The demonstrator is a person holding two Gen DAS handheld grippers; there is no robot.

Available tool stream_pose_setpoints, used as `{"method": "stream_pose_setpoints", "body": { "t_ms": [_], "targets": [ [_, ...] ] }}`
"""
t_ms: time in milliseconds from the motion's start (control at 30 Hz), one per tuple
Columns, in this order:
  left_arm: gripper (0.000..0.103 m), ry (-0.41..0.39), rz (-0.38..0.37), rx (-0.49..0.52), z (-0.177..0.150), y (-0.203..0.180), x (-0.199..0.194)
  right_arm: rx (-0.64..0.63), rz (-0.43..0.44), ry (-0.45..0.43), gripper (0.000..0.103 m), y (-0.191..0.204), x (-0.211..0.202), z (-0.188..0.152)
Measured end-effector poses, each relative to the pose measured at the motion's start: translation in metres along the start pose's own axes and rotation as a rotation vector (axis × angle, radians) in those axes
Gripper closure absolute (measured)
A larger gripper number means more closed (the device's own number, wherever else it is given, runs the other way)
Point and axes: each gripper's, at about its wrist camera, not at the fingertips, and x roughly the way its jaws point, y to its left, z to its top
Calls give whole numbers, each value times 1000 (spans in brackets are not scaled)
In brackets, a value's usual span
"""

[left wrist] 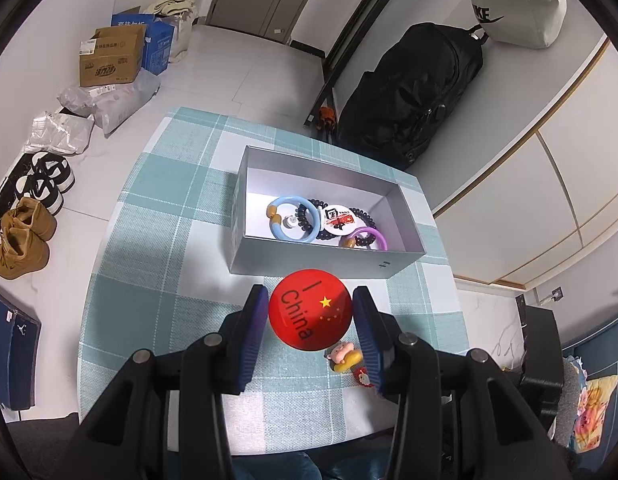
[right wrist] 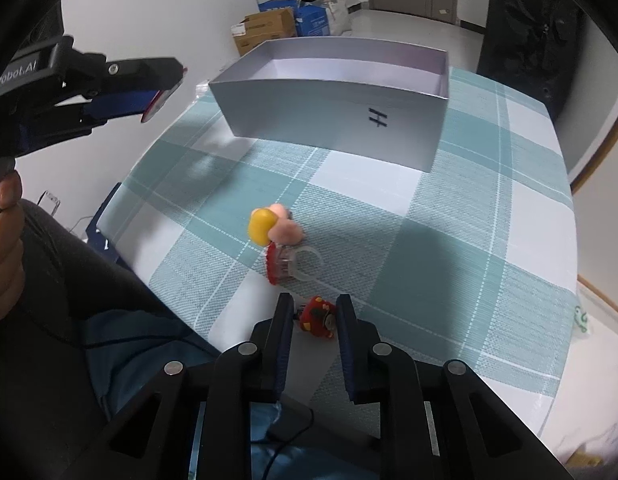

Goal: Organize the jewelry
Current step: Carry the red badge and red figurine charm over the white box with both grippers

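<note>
Beside the grey box [left wrist: 309, 258], on the checked surface [left wrist: 157, 240], sorting is partly done. Inside the box lie a blue ring [left wrist: 287, 220], a purple ring [left wrist: 369, 238], a white badge [left wrist: 338, 220] and dark bead bracelets [left wrist: 307, 216]. Left tool [left wrist: 309, 312]: clamped on the red badge [left wrist: 309, 314], held in the air short of the box's near wall and not yet over its rim. Right tool [right wrist: 314, 318]: jaws narrow, either side of a small red charm [right wrist: 319, 316] lying nearest the person; whether the pads already press it cannot be told. Between that charm and the box, a pink-and-yellow figure [right wrist: 275, 226] and a clear ring with a red top [right wrist: 293, 266] wait, touching each other. By my judgement three loose pieces and the held badge remain. Clearance: the box's walls stand tall, so each piece must rise over the rim; the surface's near edge runs just behind the red charm, while open cloth lies to the box's right.
</note>
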Motion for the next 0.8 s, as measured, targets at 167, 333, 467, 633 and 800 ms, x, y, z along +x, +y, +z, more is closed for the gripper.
{"method": "stream_pose_setpoints", "body": {
  "t_ms": [167, 333, 467, 633, 800],
  "targets": [
    [65, -2, 0, 1, 0, 0, 0, 38, -7, -19, 83, -8, -6, 3],
    [65, -3, -2, 0, -1, 0, 1, 78, 3, -48, 83, -14, -14, 7],
    [65, 0, -6, -1, 0, -1, 2, 104, 11, -79, 83, -16, -19, 12],
    [65, 18, -11, 28, 0, -9, 8, 115, 32, -116, 83, -13, -25, 23],
    [65, 32, -30, 24, 5, -11, 12, 122, 58, -146, 83, -13, -33, 34]
  ]
}}
